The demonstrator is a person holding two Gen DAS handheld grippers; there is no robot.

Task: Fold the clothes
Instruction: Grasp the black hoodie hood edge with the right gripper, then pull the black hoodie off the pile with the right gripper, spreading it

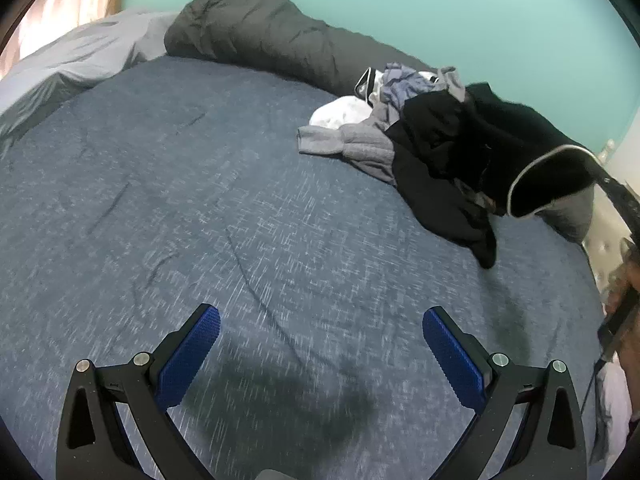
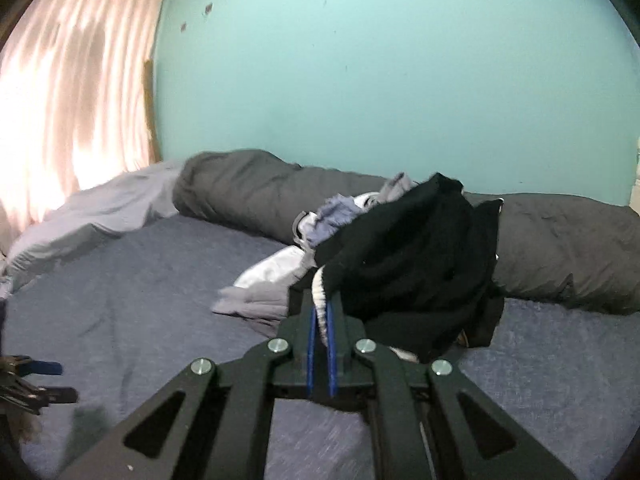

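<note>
A heap of clothes (image 1: 400, 120) lies at the far right of the blue bedspread (image 1: 200, 200): a white piece, grey and lilac pieces, and a black garment (image 1: 460, 152) on top. In the right wrist view my right gripper (image 2: 320, 304) is shut on the white-edged hem of that black garment (image 2: 416, 256), which hangs lifted from the heap (image 2: 280, 276). My left gripper (image 1: 320, 336) stands open over bare bedspread, well to the left of the heap, with nothing between its blue pads (image 1: 192, 352). The left gripper (image 2: 48, 376) also shows at the left edge of the right wrist view.
A rolled dark grey duvet (image 1: 260, 40) lies along the turquoise wall (image 2: 360, 80). A pale grey sheet (image 1: 72, 60) is bunched at the far left, by a lit curtain (image 2: 60, 100). The bed's right edge (image 1: 592, 248) runs beside the heap.
</note>
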